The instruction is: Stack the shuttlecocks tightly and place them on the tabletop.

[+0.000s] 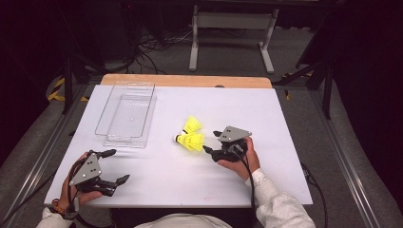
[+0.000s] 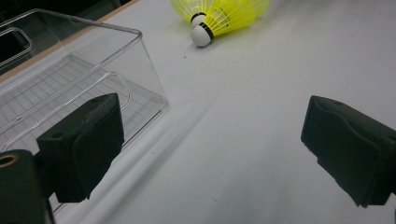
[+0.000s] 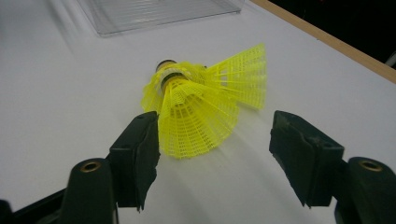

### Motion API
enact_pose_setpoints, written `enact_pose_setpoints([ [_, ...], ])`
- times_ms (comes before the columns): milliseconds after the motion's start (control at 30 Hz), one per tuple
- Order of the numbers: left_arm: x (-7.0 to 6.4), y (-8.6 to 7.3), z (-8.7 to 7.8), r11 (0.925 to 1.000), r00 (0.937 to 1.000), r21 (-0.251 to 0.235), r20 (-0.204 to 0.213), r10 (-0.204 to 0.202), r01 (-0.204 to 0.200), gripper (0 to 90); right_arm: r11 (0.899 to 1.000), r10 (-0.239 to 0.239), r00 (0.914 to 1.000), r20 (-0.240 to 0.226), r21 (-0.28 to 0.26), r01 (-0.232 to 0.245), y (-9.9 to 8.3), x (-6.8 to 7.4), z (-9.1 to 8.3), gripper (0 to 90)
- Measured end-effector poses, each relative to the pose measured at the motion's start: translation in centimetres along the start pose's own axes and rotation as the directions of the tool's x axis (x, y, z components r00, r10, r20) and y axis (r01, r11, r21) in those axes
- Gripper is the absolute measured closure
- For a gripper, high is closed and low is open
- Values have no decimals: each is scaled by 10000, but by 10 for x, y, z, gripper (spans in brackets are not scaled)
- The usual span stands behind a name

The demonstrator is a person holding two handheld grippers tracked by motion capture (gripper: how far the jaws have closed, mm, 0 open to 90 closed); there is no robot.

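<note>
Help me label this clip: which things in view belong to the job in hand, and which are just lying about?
In the job:
- yellow shuttlecocks, lying side by side
- right gripper, open, close to them
- clear plastic box, probably their destination

Lying about:
- left gripper, open, idle
- white table
- floor cables

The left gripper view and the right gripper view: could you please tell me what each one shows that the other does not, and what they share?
Left gripper view alone: the white cork tips of the shuttlecocks, the upright side wall of the clear plastic box, and the left gripper with its jaws wide apart over bare table.

Right gripper view alone: the wooden table edge and the right gripper, open, its jaws just short of the nearer shuttlecock's skirt.

Both: two yellow shuttlecocks, the box and the white tabletop.
</note>
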State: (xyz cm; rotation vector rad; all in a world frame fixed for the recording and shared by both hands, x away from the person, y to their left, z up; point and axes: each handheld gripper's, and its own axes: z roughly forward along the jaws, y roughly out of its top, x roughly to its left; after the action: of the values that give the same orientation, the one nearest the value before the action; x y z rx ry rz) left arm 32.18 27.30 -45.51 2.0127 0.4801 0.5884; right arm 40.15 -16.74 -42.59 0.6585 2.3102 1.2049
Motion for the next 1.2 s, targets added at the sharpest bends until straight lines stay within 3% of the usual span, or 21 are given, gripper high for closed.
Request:
enact_pose_setpoints([
  [500, -1, 0, 1, 9999, 9999, 57, -5, 117, -117, 68, 9994, -116, 9991, 403, -307, 128, 1, -2, -12, 292],
  [567, -1, 0, 1, 9999, 9999, 102, -4, 137, -136, 68, 9993, -11, 9979, 655, -383, 37, 1, -4, -14, 226],
  [767, -1, 0, 2, 9998, 9999, 141, 0, 169, -169, 68, 9994, 80, 9941, 1078, -343, -43, 0, -7, -13, 177],
  [1000, -1, 0, 2, 9998, 9999, 152, 8, 154, -154, 69, 9990, 35, 9907, 1363, -450, 26, 2, -11, -12, 172],
  [1200, -2, 0, 2, 9996, 9998, 219, 19, 187, -187, 71, 9974, 158, 9910, 1328, -717, -63, 12, -16, -12, 189],
])
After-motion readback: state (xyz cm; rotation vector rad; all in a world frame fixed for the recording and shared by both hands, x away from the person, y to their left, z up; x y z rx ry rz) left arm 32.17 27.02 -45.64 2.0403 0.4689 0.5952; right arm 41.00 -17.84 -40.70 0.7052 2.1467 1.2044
